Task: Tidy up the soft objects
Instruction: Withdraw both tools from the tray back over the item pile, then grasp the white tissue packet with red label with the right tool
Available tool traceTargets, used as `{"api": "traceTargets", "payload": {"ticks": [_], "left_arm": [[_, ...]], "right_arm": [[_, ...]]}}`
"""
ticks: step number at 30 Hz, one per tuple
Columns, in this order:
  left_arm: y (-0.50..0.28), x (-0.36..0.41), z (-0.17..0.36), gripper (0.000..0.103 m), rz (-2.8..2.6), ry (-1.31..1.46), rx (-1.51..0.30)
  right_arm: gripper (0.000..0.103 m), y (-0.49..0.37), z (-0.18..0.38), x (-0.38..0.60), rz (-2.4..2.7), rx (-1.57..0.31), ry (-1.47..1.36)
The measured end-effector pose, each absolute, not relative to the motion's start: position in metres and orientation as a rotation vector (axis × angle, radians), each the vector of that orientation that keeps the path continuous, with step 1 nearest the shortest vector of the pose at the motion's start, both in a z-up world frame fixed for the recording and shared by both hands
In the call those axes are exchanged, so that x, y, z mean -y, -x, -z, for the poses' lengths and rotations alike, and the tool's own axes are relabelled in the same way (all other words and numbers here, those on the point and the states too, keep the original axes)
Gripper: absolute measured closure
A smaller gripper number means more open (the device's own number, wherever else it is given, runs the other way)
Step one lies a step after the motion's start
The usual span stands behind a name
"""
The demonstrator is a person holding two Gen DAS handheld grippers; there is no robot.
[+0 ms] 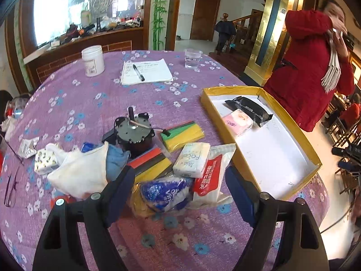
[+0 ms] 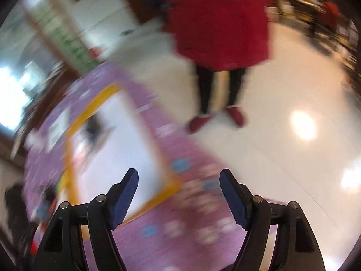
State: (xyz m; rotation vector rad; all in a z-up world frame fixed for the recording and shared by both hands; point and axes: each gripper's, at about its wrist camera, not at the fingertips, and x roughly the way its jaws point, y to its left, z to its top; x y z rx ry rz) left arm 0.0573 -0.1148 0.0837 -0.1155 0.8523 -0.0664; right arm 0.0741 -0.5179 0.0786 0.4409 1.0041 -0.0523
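On the purple flowered tablecloth (image 1: 94,103), seen from the left wrist camera, the left gripper (image 1: 180,180) hovers with its fingers spread wide and nothing between them. Just ahead of the fingertips lies a blue-and-white tissue pack (image 1: 163,193), touching a red-and-white tissue packet (image 1: 211,174) on its right. A white "Face" tissue pack (image 1: 193,159) rests on top of that packet's upper end. To the left sit a white cloth (image 1: 81,169) over a blue cloth (image 1: 116,160), and beyond them a small patterned tissue pack (image 1: 45,161). Coloured foam sheets (image 1: 182,134) lie around a dark motor-like device (image 1: 133,133). To the right stands a yellow-rimmed box (image 1: 279,113) with a white floor; a black wipes pack (image 1: 250,110) and a pink pack (image 1: 237,122) lie touching in its far end. Further back are a white jar (image 1: 93,60), a notepad with pen (image 1: 146,71) and a clear cup (image 1: 193,57).

From the right wrist camera, heavily blurred, the right gripper (image 2: 179,194) is spread apart and empty above the tablecloth's edge, with the box (image 2: 90,110) ahead on the left. A person in a red coat (image 2: 221,22) stands on the floor beyond.
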Motion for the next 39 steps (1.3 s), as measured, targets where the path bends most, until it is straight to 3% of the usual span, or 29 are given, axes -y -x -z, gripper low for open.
{"api": "traceTargets", "payload": {"ticks": [10,23,27,30,35,37,39], "left_arm": [[-0.034,0.078,-0.080,0.021,0.030,0.123,-0.858],[0.017,-0.014,-0.068,0.021,-0.128,0.210,-0.885],[0.025,-0.027,-0.065,0.021,-0.136,0.217,-0.888],[0.027,-0.034,-0.062,0.021,-0.133,0.217,-0.895],[0.021,-0.033,-0.063,0.021,-0.112,0.205,-0.895],[0.018,-0.033,-0.063,0.021,-0.101,0.198,-0.893],[0.015,-0.034,-0.061,0.021,-0.090,0.203,-0.897]], "right_arm": [[0.024,-0.070,-0.084,0.362,-0.517,-1.075,-0.238],[0.026,-0.113,-0.043,0.255,-0.537,-1.228,-0.220],[0.037,-0.132,-0.020,0.238,-0.428,-1.302,-0.168],[0.053,-0.142,-0.003,0.230,-0.352,-1.321,-0.115],[0.060,-0.137,-0.004,0.223,-0.335,-1.274,-0.059],[0.073,-0.128,-0.007,0.228,-0.353,-1.263,-0.067],[0.073,-0.115,-0.014,0.237,-0.365,-1.240,-0.073]]}}
